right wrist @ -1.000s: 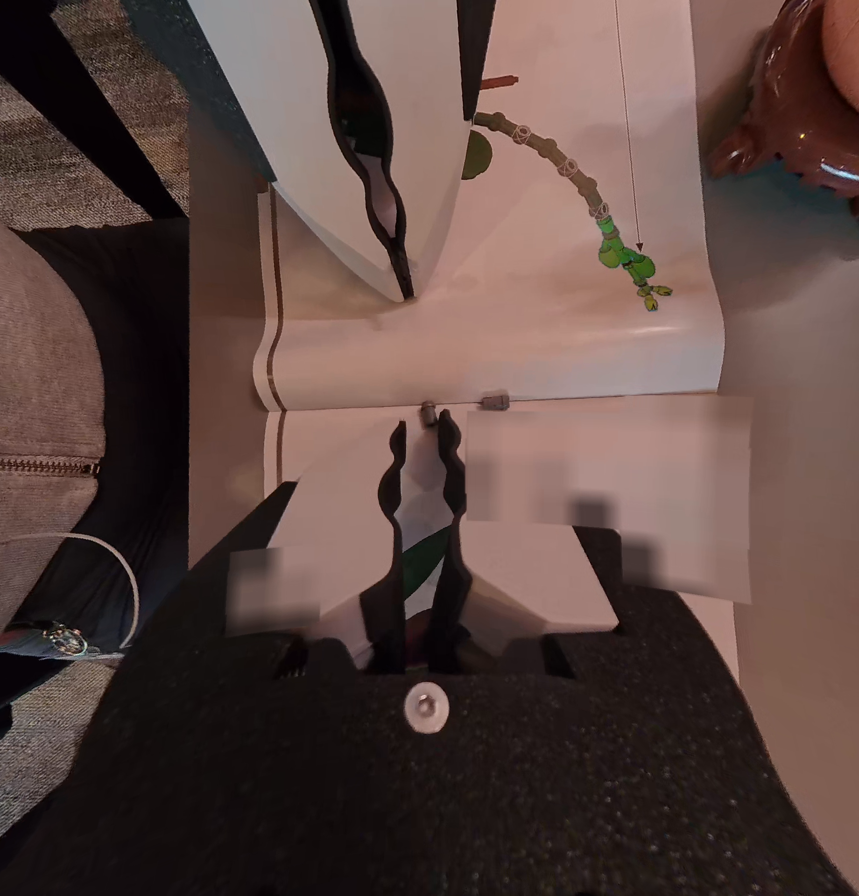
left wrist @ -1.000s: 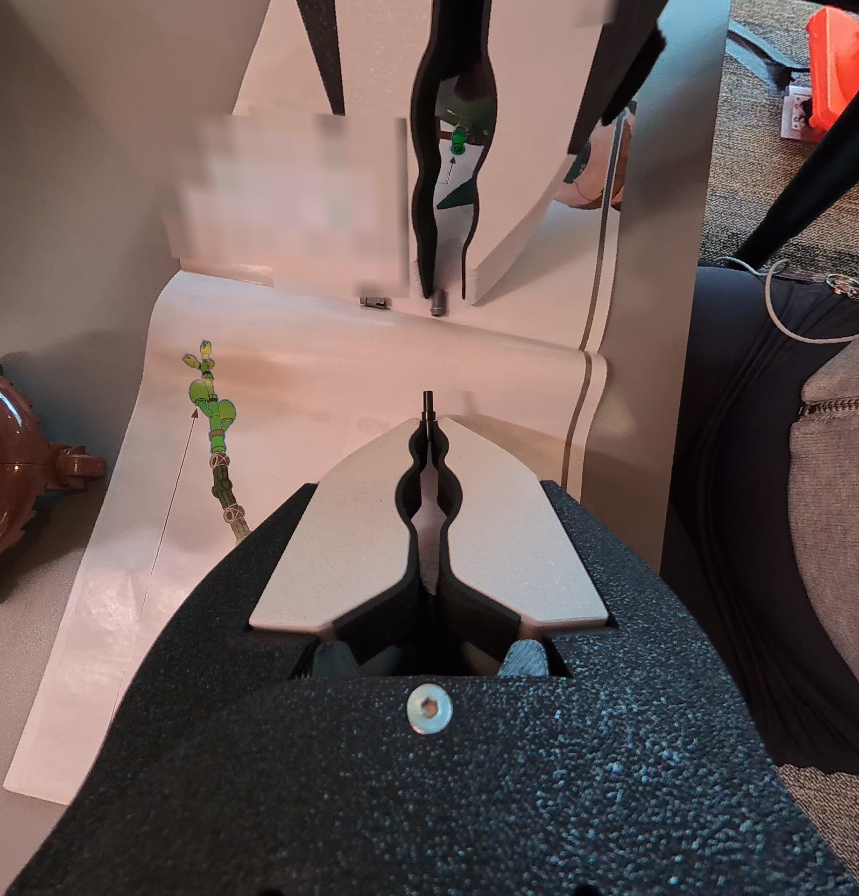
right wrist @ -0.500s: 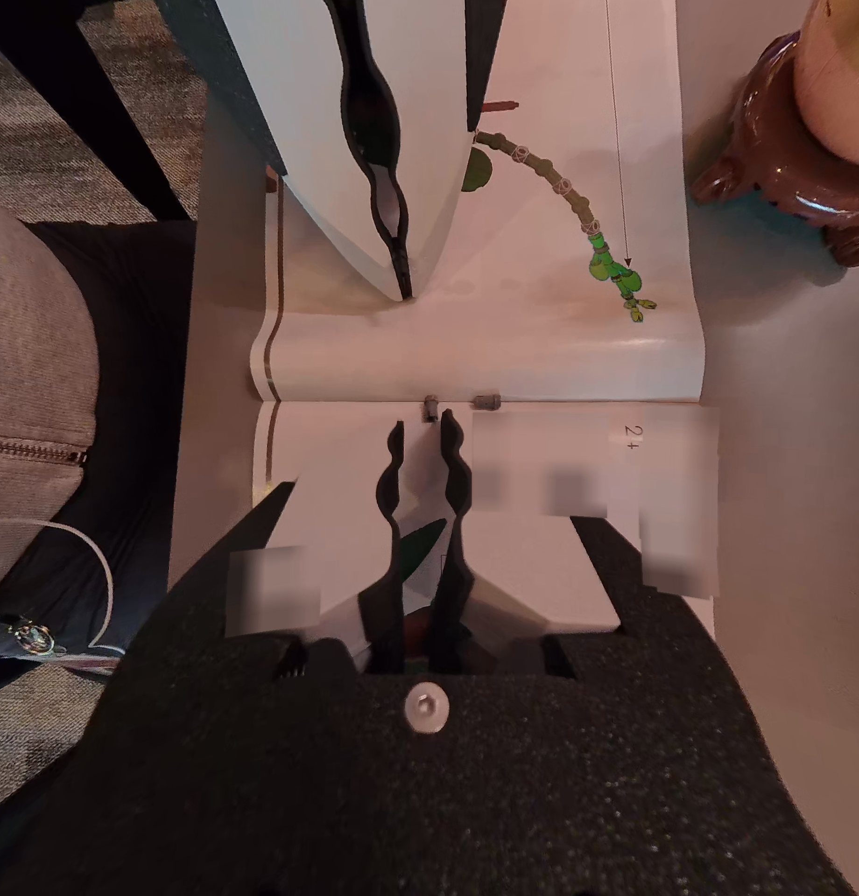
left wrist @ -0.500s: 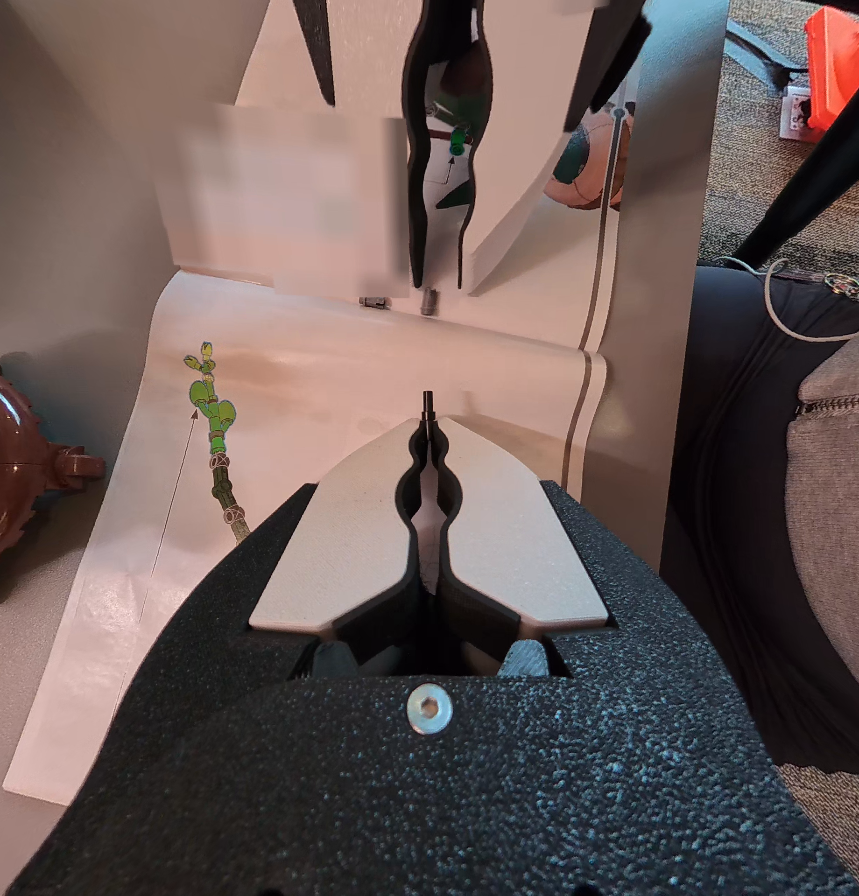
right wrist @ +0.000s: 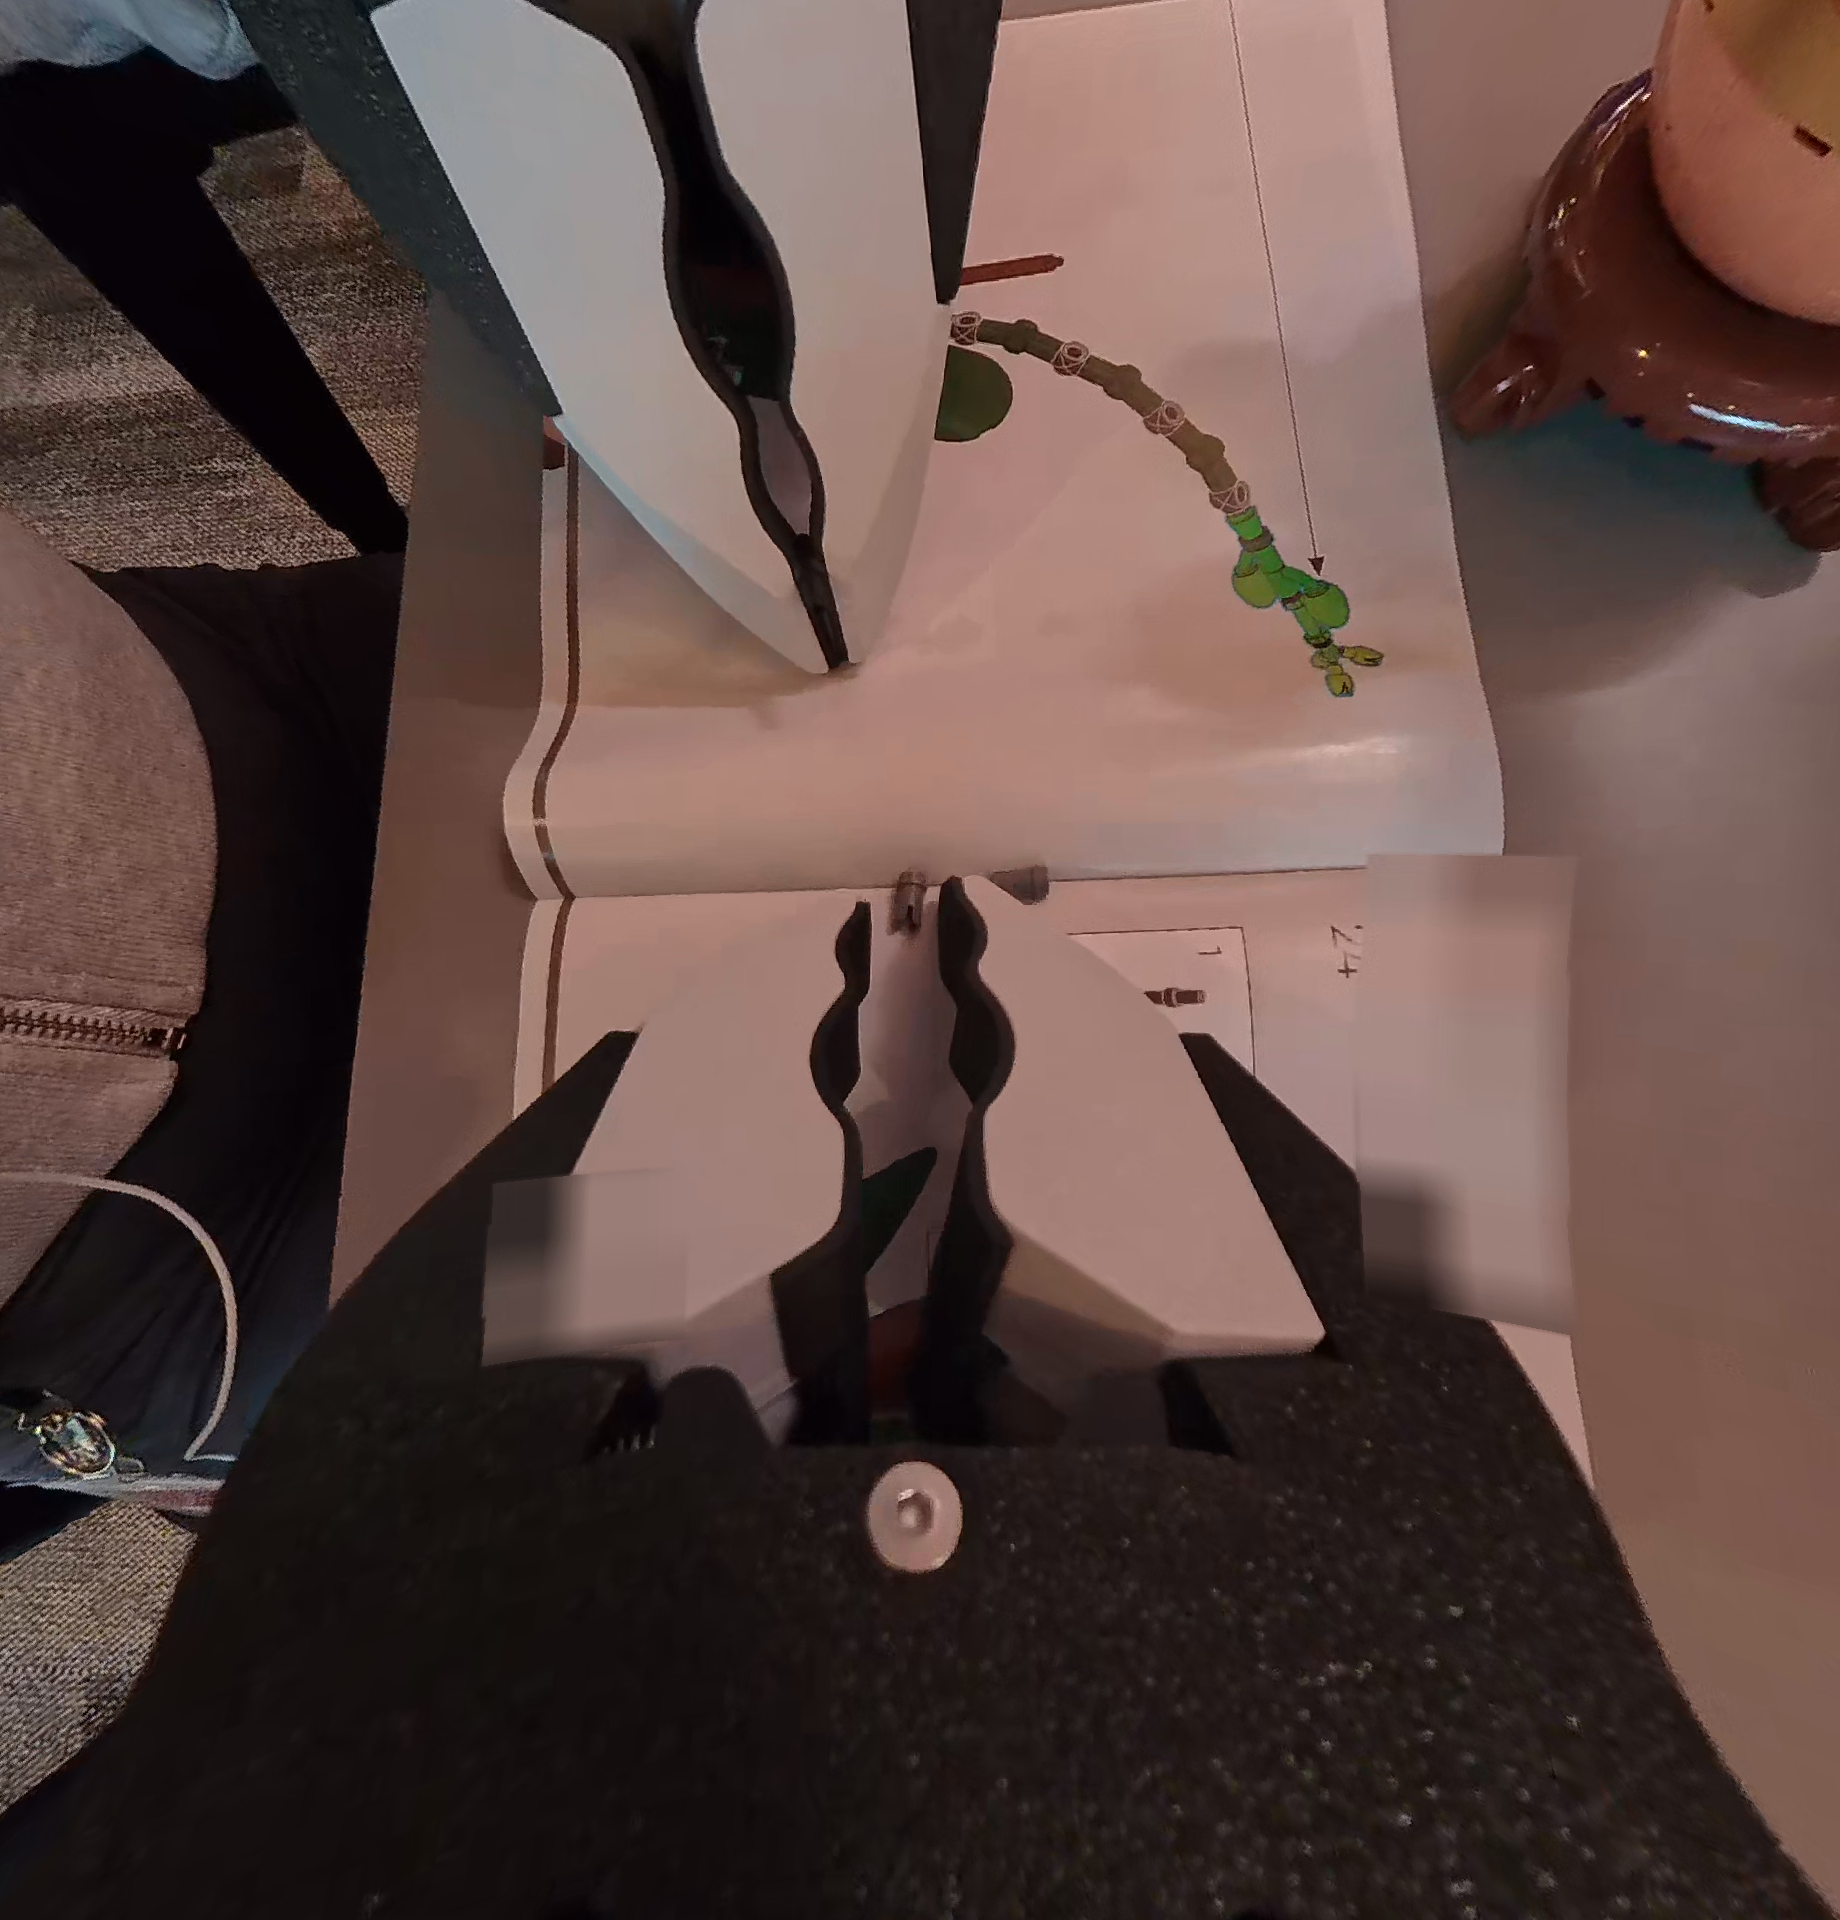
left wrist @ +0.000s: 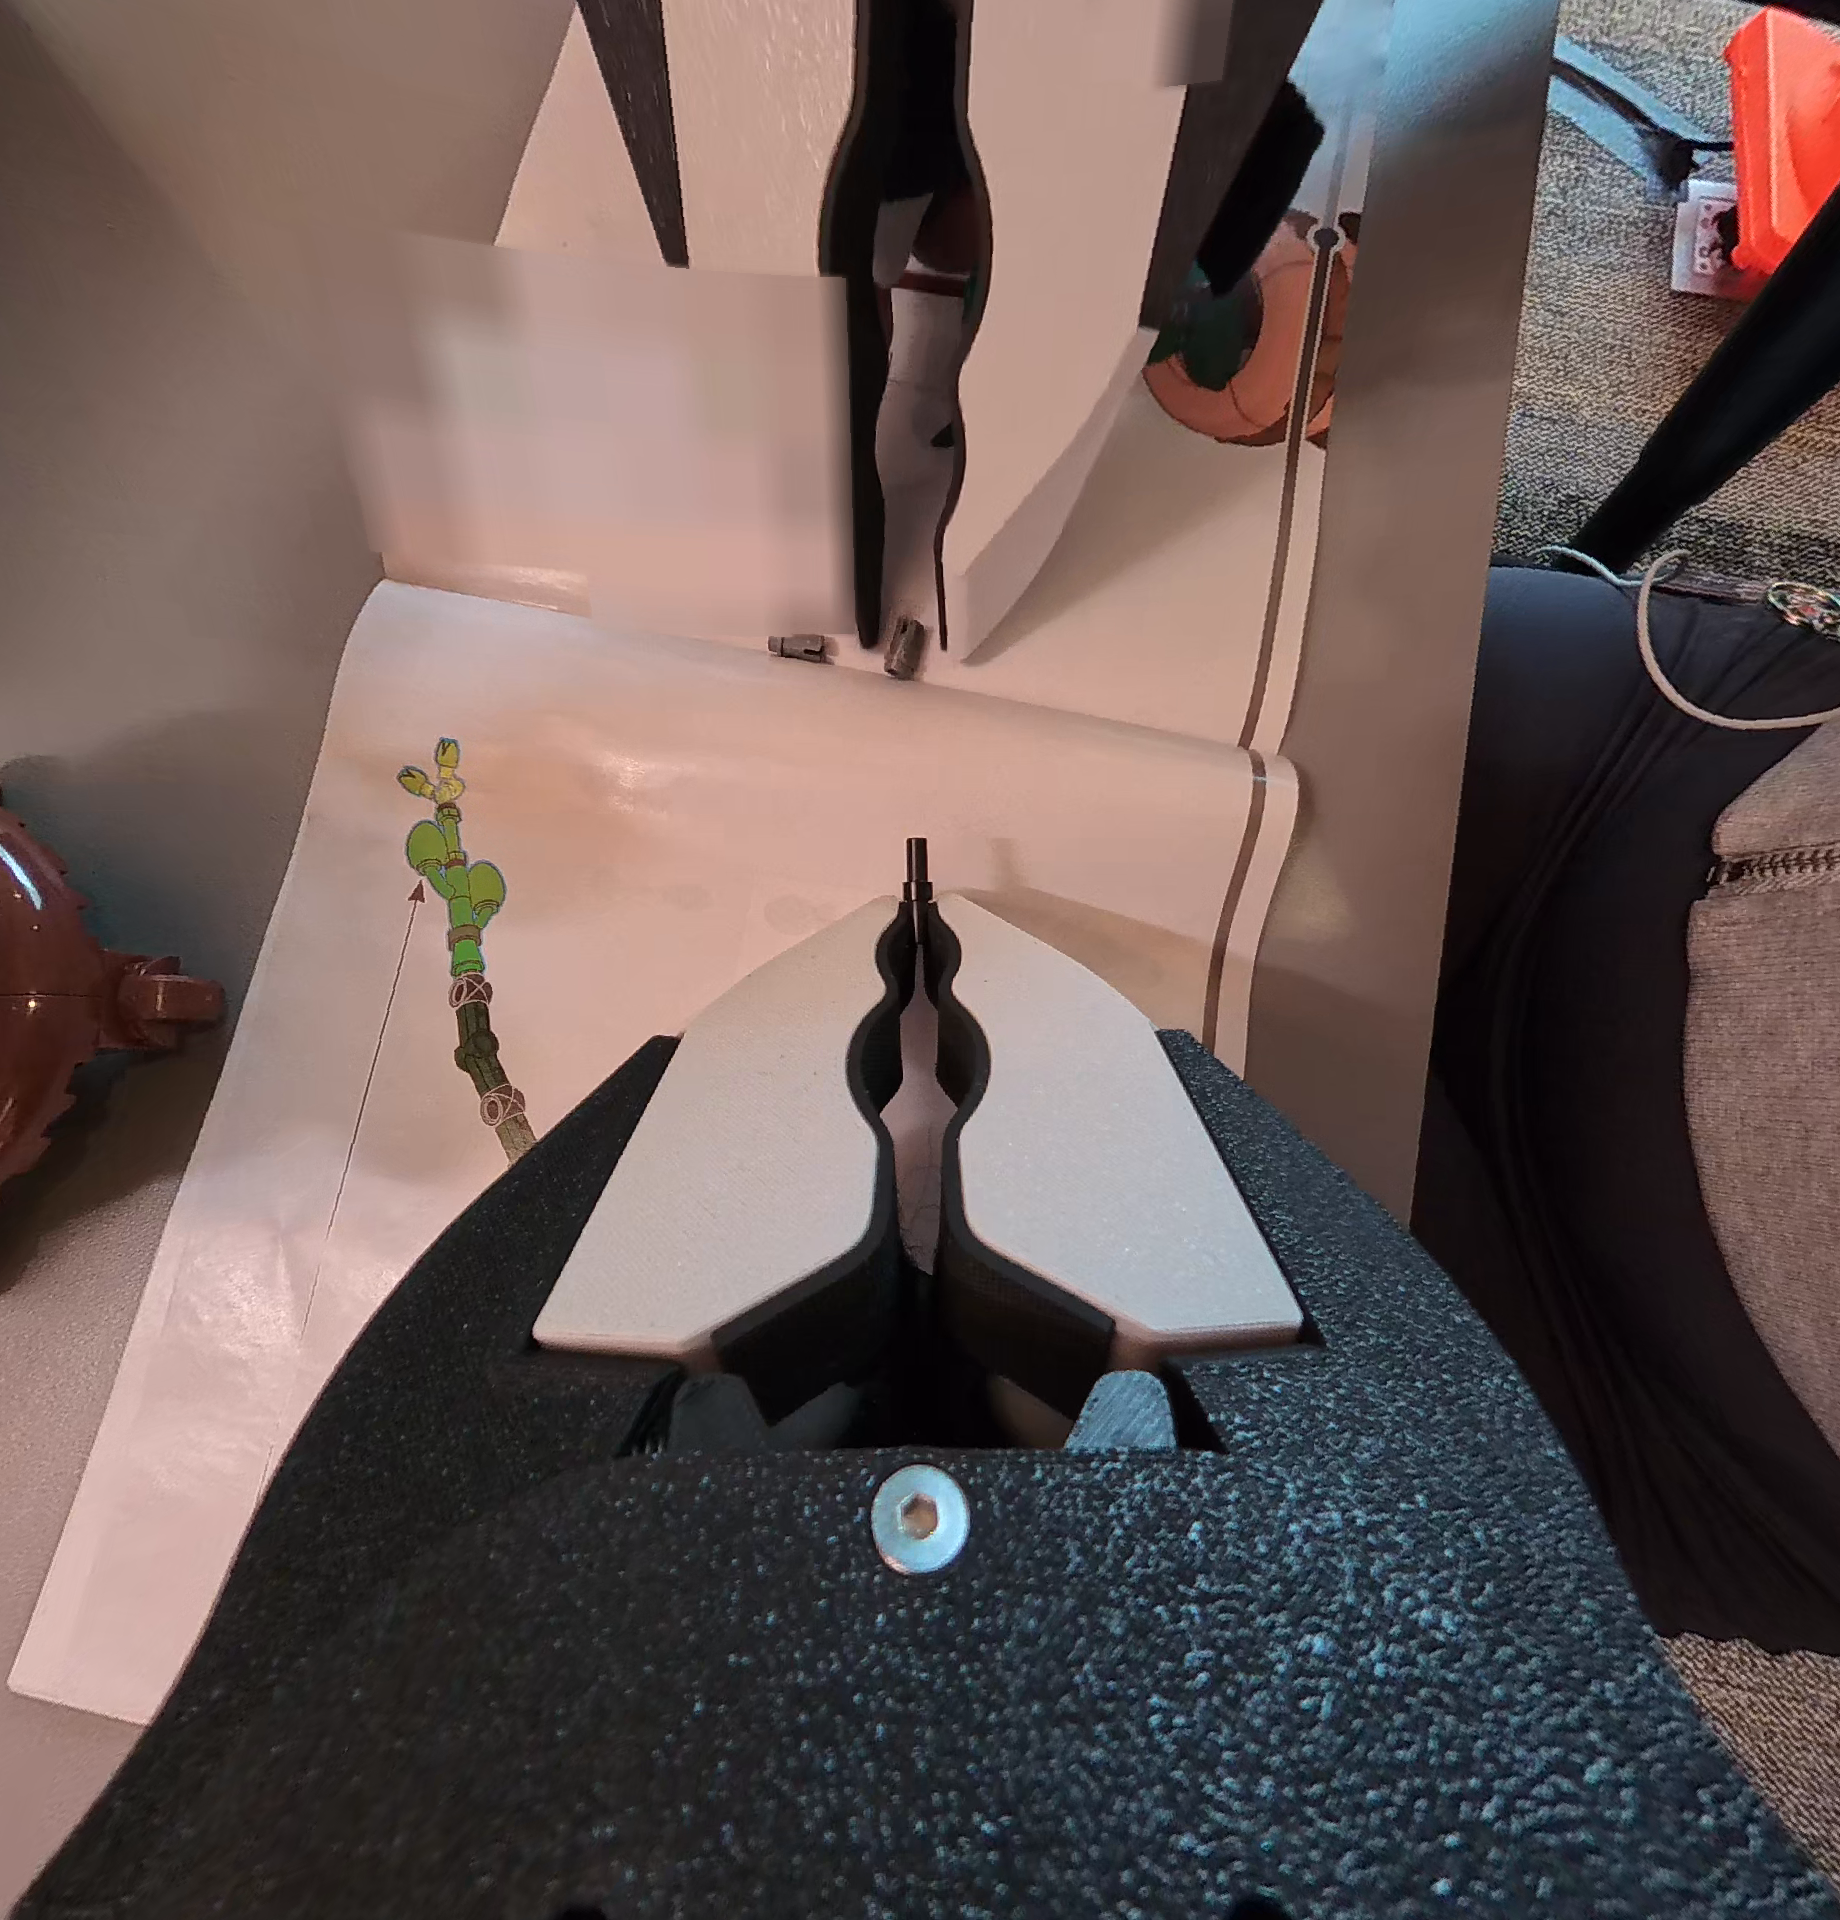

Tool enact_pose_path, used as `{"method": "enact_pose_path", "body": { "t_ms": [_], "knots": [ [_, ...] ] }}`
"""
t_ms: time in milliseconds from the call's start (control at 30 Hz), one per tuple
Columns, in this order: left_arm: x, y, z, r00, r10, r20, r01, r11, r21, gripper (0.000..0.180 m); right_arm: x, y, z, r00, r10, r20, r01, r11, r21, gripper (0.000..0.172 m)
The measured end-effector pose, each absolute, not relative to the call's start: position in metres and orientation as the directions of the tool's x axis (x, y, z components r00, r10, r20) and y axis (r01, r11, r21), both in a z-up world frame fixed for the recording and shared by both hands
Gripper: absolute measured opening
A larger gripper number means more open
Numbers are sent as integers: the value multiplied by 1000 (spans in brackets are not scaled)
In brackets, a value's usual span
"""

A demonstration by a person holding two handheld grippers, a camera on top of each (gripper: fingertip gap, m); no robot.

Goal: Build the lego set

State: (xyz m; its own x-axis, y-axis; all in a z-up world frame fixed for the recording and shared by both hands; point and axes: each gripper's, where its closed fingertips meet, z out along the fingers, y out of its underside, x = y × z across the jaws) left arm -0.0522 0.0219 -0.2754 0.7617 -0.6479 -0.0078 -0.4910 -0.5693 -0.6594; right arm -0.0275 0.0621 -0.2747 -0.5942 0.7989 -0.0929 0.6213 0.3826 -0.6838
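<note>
My left gripper (left wrist: 914, 914) is shut on a small black pin (left wrist: 916, 871) that sticks out beyond its tips, just above an open instruction booklet (left wrist: 687, 831). It also shows at the top of the right wrist view (right wrist: 828, 644). My right gripper (right wrist: 903, 914) is open, tips down at the booklet's centre fold. A small grey connector piece (right wrist: 908, 902) lies between its fingertips, and the pads do not press on it. It shows in the left wrist view too (left wrist: 903, 649). A second grey piece (right wrist: 1025, 883) lies just to the right in the fold.
A glossy brown pot-like model (right wrist: 1674, 364) stands on the grey table (right wrist: 1674, 1558) beside the booklet. A person in a grey zipped top (right wrist: 64, 831) sits at the table's edge. An orange object (left wrist: 1799, 135) lies on the carpet beyond. One gripper's finger ends stand about 5 centimeters off the other's.
The right gripper's jaws opened a little wider around the grey piece, then narrowed again, and it shifted slightly. The left gripper has stayed still, shut on the black pin.
</note>
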Motion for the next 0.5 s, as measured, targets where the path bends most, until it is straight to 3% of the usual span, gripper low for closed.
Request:
{"method": "enact_pose_path", "body": {
  "t_ms": [333, 500],
  "knots": [
    [-52, 22, -276, 762, -648, -12, -493, -568, -659, 0, -27, 61, -278, -601, 792, -106, 619, 378, -688, 4],
    [-52, 22, -276, 762, -647, -13, -492, -567, -661, 0, -29, 62, -273, -640, 768, 22, 558, 484, -674, 3]
  ]
}}
